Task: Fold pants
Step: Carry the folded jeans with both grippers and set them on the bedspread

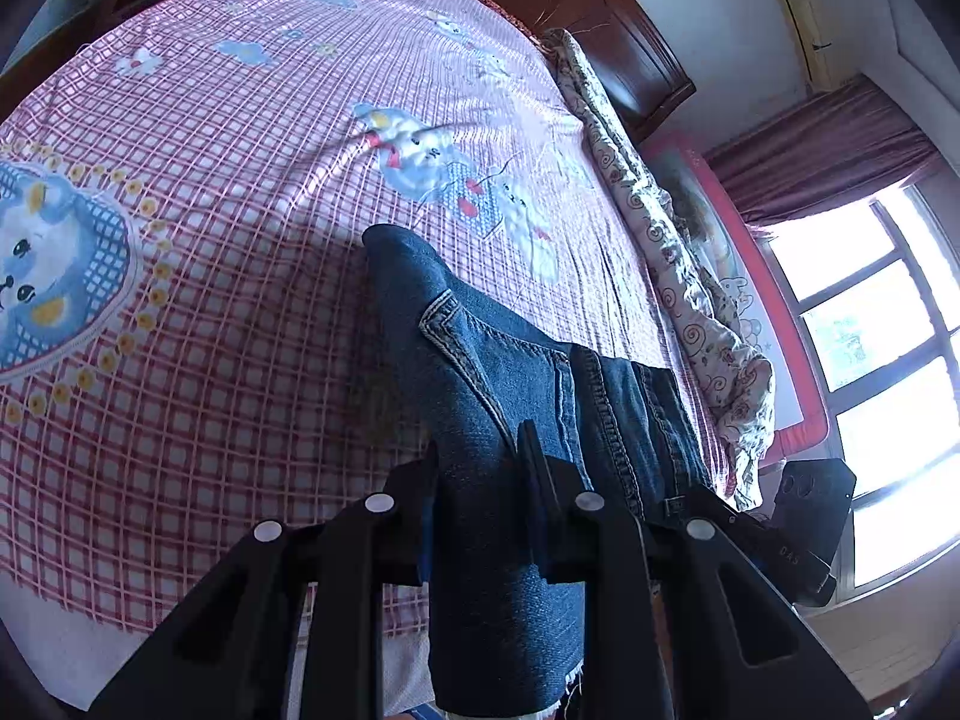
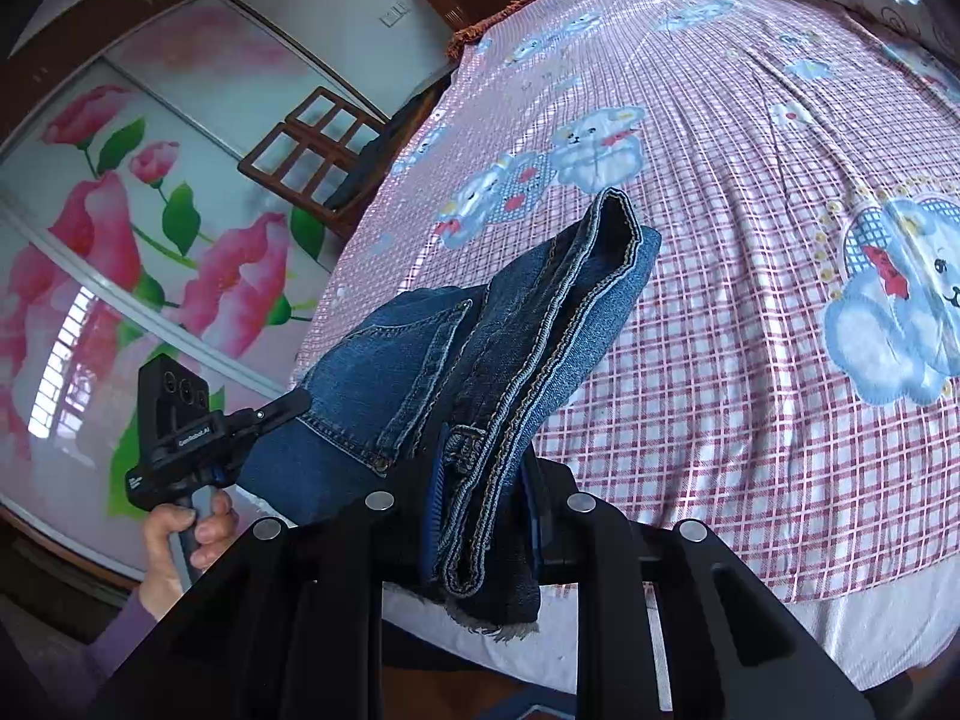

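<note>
Jeans [image 1: 480, 372] hang bunched above a bed [image 1: 240, 240] spread with a pink checked sheet, one end clamped in the left gripper [image 1: 480, 468], the other end pinched in the right gripper [image 2: 480, 480].

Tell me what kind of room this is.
Most likely a home bedroom: a bed under a pink checked sheet printed with cartoon animals, a dark wooden headboard, and a sliding wardrobe with a rose pattern on its doors.
</note>
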`<state>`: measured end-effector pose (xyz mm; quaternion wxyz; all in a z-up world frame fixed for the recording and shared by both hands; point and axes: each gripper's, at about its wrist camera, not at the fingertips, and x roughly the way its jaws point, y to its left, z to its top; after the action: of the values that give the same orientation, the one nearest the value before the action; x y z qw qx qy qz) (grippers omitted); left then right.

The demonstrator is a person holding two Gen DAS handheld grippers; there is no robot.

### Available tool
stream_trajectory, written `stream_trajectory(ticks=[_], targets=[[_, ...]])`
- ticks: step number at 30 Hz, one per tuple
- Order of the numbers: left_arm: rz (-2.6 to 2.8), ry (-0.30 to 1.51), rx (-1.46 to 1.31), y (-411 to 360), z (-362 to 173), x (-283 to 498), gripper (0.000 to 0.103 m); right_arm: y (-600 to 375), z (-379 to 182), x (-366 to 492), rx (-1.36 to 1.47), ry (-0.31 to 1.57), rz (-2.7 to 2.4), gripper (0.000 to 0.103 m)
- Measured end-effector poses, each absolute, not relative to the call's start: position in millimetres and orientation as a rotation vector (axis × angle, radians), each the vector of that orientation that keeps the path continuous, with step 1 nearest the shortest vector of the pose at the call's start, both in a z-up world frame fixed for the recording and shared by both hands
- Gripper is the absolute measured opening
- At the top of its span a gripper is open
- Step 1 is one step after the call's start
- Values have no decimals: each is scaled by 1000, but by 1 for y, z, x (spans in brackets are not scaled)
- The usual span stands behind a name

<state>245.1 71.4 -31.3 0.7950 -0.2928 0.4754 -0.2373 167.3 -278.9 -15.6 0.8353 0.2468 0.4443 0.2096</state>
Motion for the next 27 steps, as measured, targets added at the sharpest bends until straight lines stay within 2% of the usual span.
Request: stream_trajectory(ticks=[8, 18, 23, 26, 27], targets=[[-532, 962, -599, 65, 1, 290, 22, -287, 20, 212, 489, 859, 451, 20], [-495, 932, -573, 51, -3, 385, 22, -299, 17, 320, 453, 808, 433, 20], [-465, 973, -575, 49, -35, 413, 23, -303, -20, 354, 469, 850, 405, 20], [-414, 1087, -536, 44, -73, 420, 26, -301, -65, 364, 449, 972, 338, 21], [-385, 1112, -519, 44, -83, 418, 30, -298, -80, 361, 403, 1009, 298, 31]])
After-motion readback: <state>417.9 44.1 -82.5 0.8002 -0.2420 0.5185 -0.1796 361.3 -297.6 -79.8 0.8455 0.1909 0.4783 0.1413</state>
